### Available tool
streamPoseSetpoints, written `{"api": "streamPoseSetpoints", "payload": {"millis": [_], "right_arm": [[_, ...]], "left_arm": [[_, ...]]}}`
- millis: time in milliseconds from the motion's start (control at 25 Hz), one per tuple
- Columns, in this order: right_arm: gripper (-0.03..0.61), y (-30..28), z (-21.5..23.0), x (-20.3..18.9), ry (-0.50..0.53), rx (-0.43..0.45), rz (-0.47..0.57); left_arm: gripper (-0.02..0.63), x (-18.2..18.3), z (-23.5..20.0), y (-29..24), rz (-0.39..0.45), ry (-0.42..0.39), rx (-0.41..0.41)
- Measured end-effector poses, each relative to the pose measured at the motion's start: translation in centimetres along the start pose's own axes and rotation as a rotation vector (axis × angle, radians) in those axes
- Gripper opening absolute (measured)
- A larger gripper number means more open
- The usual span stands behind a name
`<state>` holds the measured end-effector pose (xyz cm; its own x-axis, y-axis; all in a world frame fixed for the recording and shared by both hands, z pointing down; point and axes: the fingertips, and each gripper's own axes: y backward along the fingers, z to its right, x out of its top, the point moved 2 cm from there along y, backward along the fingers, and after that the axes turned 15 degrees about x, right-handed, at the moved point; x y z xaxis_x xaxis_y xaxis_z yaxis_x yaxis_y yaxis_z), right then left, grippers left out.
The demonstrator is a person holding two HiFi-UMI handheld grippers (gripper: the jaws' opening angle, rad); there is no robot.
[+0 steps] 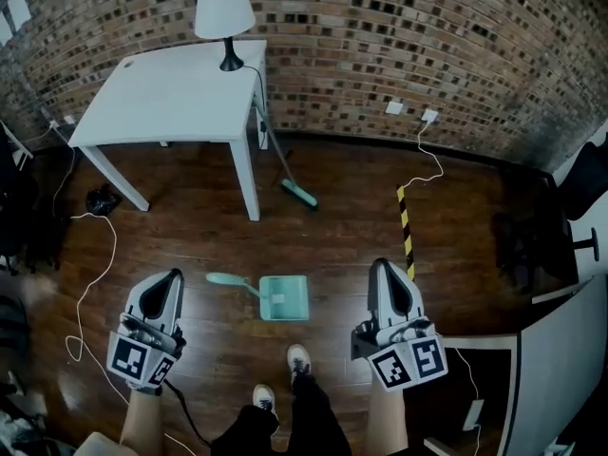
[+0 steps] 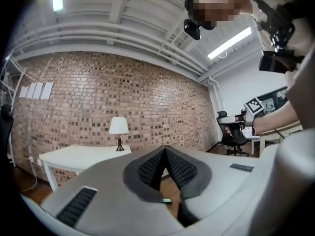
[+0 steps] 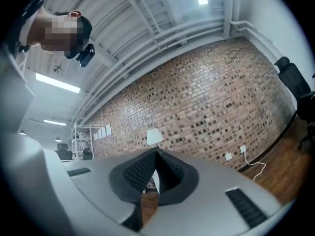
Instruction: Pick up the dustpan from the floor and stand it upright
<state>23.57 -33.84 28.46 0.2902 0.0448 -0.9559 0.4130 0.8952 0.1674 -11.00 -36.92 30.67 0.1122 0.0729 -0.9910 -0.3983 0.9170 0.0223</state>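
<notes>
A mint-green dustpan (image 1: 281, 297) lies flat on the wooden floor in the head view, its handle (image 1: 231, 281) pointing left. My left gripper (image 1: 172, 279) is held up to the left of it, shut and holding nothing. My right gripper (image 1: 383, 268) is held up to the right of it, also shut and holding nothing. Both point forward, well above the floor. In the left gripper view the shut jaws (image 2: 165, 150) face the brick wall, and a bit of green shows low between them. The right gripper's shut jaws (image 3: 156, 153) face the same wall.
A white table (image 1: 171, 98) with a white lamp (image 1: 226, 15) stands against the brick wall. A broom (image 1: 290, 179) leans by the table leg. A yellow-black striped strip (image 1: 406, 231) and white cables (image 1: 90, 283) lie on the floor. An office chair (image 2: 231, 132) stands at the right. My shoes (image 1: 298, 359) are just behind the dustpan.
</notes>
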Motion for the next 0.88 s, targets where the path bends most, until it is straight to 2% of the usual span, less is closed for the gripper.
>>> {"api": "streamPoseSetpoints", "payload": {"millis": [80, 200, 320, 440, 600, 880], "right_arm": [[-0.011, -0.7, -2.9, 4.1, 0.033, 0.027, 0.016], [-0.011, -0.3, -7.7, 8.9, 0.105, 0.081, -0.023], [-0.011, 1.3, -12.3, 11.5, 0.160, 0.120, -0.032], [-0.011, 3.1, -16.0, 12.2, 0.224, 0.130, -0.043], [-0.011, 4.5, -18.6, 12.5, 0.276, 0.127, -0.068], [-0.011, 7.3, -18.8, 11.3, 0.245, 0.110, -0.136]], "left_arm": [[-0.006, 4.6, -0.5, 0.5, 0.037, -0.037, -0.022], [-0.006, 10.6, -0.9, 3.3, 0.071, -0.029, -0.027], [-0.007, 13.9, -1.1, 6.6, 0.101, 0.001, -0.017], [-0.007, 14.8, -1.2, 9.2, 0.109, -0.017, -0.030], [-0.007, 14.6, -1.5, 10.9, 0.076, -0.036, -0.031], [-0.006, 14.9, 1.4, 12.6, 0.057, -0.022, -0.057]]}}
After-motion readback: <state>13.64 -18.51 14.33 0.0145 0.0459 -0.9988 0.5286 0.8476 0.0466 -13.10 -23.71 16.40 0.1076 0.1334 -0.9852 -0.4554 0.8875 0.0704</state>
